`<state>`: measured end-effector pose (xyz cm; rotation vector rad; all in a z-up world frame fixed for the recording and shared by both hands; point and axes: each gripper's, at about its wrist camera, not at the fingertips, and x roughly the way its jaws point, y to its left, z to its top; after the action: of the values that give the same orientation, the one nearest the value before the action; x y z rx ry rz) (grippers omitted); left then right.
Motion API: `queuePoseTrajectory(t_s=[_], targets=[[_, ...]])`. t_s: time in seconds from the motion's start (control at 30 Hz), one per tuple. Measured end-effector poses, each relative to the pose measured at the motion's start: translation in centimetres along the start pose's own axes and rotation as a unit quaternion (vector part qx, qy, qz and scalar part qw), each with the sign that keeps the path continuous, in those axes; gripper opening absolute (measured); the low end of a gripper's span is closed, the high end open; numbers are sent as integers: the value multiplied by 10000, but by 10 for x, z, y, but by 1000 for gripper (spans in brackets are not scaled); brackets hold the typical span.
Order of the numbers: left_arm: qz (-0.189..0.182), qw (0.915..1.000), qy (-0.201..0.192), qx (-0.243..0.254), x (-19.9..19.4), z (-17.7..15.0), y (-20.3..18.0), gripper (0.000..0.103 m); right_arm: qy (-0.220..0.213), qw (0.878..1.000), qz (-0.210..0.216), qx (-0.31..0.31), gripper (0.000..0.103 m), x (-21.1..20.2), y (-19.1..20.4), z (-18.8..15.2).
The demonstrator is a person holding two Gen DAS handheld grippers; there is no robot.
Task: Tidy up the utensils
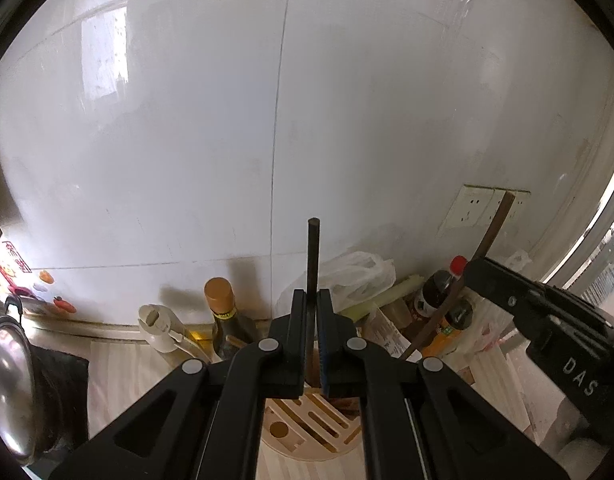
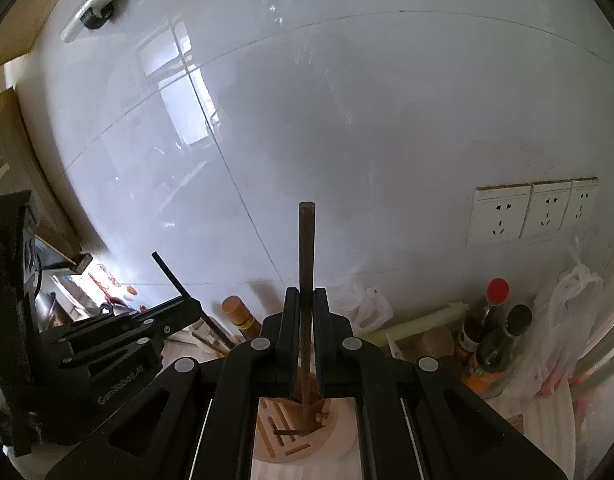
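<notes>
My left gripper [image 1: 312,296] is shut on a thin black chopstick [image 1: 312,248] that stands upright between its pads. Below it sits a round wooden utensil holder [image 1: 291,412] with slots and a round hole in its top. My right gripper [image 2: 306,294] is shut on a brown chopstick [image 2: 306,240], also upright, whose lower end reaches down to the holder [image 2: 341,438]. In the right wrist view the left gripper [image 2: 187,304] shows at the left with its black chopstick [image 2: 169,272]. In the left wrist view the right gripper [image 1: 483,272] is at the right, its brown chopstick [image 1: 497,228] slanting up.
A white tiled wall [image 1: 347,120] rises close behind. Along its foot stand a brown-capped bottle [image 1: 221,312], a red-capped bottle [image 2: 487,316], a dark-capped bottle [image 2: 503,344] and plastic bags [image 1: 355,276]. Wall sockets [image 2: 535,212] are at the right, a steel pot lid [image 1: 7,384] at the left.
</notes>
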<state>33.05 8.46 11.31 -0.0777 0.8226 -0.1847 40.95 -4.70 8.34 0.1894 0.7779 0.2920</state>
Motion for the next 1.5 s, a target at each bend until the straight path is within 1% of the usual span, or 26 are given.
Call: queuePoseTrajectory(t_s=[0.23, 0.37, 0.47, 0.5, 0.57, 0.6, 0.63, 0.67, 0.7, 0.73, 0.8, 0.83, 0.87, 0.9, 0.97, 1.0, 1.07, 1.13, 1.27, 1.37, 1.5], targets=[[-114, 9997, 195, -29, 7, -8, 0, 3, 287, 9995, 114, -22, 6, 10, 2, -16], [-209, 9995, 212, -94, 3, -9, -1, 3, 425, 9989, 154, -89, 7, 11, 6, -21], [-213, 9994, 173, -220, -5, -8, 1, 5, 622, 9978, 180, -141, 7, 15, 7, -27], [-233, 9992, 165, -270, -8, -8, 2, 8, 710, 9972, 194, -148, 7, 17, 7, -30], [-98, 9992, 127, -375, -16, -7, 5, 10, 910, 9955, 230, -101, 8, 21, 6, -35], [-14, 9991, 105, -419, -20, -6, 6, 19, 1009, 9945, 267, -76, 14, 23, 5, -38], [61, 9988, 89, -468, -23, -7, 8, 39, 1065, 9939, 268, -51, 21, 24, 5, -41], [129, 9986, 45, -514, -28, -7, 10, 54, 1095, 9936, 271, -43, 41, 23, 5, -43], [252, 9981, -67, -559, -35, -9, 13, 78, 1080, 9937, 309, -17, 58, 20, 4, -46], [379, 9974, -184, -579, -42, -12, 14, 87, 1050, 9939, 344, 9, 63, 17, 3, -48], [571, 9963, -286, -577, -51, -17, 17, 88, 1011, 9944, 300, -13, 65, 9, 2, -53], [717, 9955, -282, -558, -56, -22, 18, 93, 992, 9948, 215, -52, 68, 5, 2, -56], [817, 9947, -292, -558, -58, -26, 18, 98, 979, 9951, 78, -110, 76, 1, 1, -60], [936, 9935, -340, -545, -61, -33, 18, 103, 963, 9952, -43, -155, 89, -2, 1, -64], [1164, 9909, -439, -505, -67, -50, 16, 103, 912, 9948, -356, -281, 102, -8, -1, -74], [1300, 9892, -450, -502, -69, -60, 16, 103, 865, 9937, -589, -401, 103, -12, -1, -81], [1610, 9848, -463, -469, -72, -82, 11, 103, 822, 9912, -881, -541, 103, -16, -3, -93], [1738, 9825, -492, -447, -73, -100, 7, 103, 701, 9891, -1109, -674, 103, -22, -4, -105], [1748, 9823, -355, -573, -77, -130, -1, 103, 496, 9873, -1265, -821, 103, -36, -4, -118], [1732, 9822, -340, -636, -83, -144, -8, 103, 313, 9871, -1300, -886, 103, -54, -5, -125], [1654, 9832, -396, -656, -103, -157, -17, 103, 131, 9876, -1308, -860, 103, -85, -4, -132]])
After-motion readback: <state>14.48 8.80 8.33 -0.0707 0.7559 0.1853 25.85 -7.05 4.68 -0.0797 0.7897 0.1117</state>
